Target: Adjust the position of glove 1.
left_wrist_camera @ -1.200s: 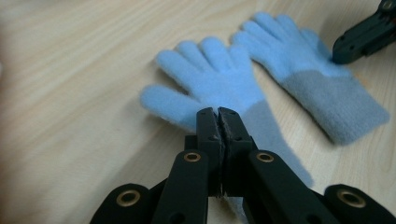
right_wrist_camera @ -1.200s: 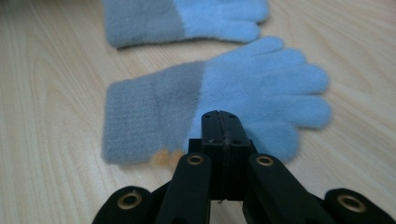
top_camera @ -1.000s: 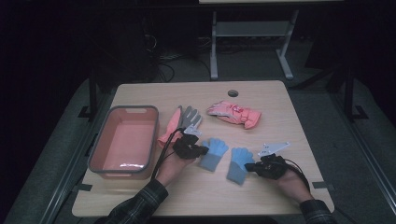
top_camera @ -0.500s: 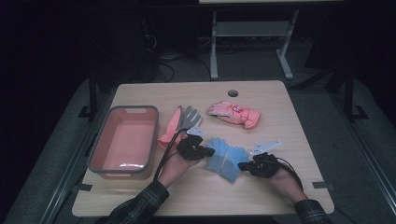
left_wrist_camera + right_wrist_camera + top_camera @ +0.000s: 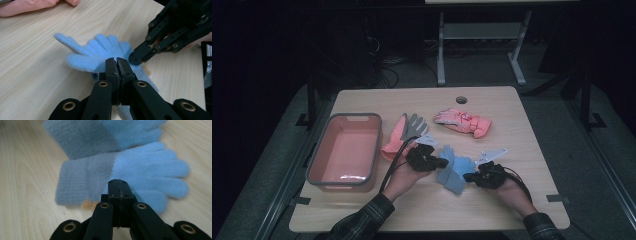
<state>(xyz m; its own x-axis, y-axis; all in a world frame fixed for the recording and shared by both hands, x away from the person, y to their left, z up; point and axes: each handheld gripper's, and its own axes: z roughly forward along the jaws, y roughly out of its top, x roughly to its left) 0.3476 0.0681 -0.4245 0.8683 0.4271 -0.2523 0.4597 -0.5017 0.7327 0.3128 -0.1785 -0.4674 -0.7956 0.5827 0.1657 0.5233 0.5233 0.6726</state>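
Observation:
Two light blue knit gloves (image 5: 453, 172) lie overlapped on the wooden table (image 5: 492, 210), between my two grippers. My left gripper (image 5: 432, 162) is at their left side; in the left gripper view its jaws (image 5: 116, 60) are pressed together, tips over a blue glove (image 5: 95, 52), no fabric visibly between them. My right gripper (image 5: 469, 176) is at their right side, and its tip shows as the right gripper (image 5: 135, 58) resting on the same glove. In the right gripper view my right gripper (image 5: 118, 181) is shut at the edge of the nearer glove (image 5: 150, 167), with the second glove (image 5: 100, 135) lying behind it.
A pink bin (image 5: 353, 116) stands at the table's left. A pink and grey glove (image 5: 404, 132) lies just behind my left hand. Another pink glove (image 5: 464, 121) lies farther back, right of centre. A round cable hole (image 5: 461, 99) is near the far edge.
A second ago the two blue gloves lay side by side with a gap. They now overlap in one pile, and my right gripper has come slightly left toward the left one.

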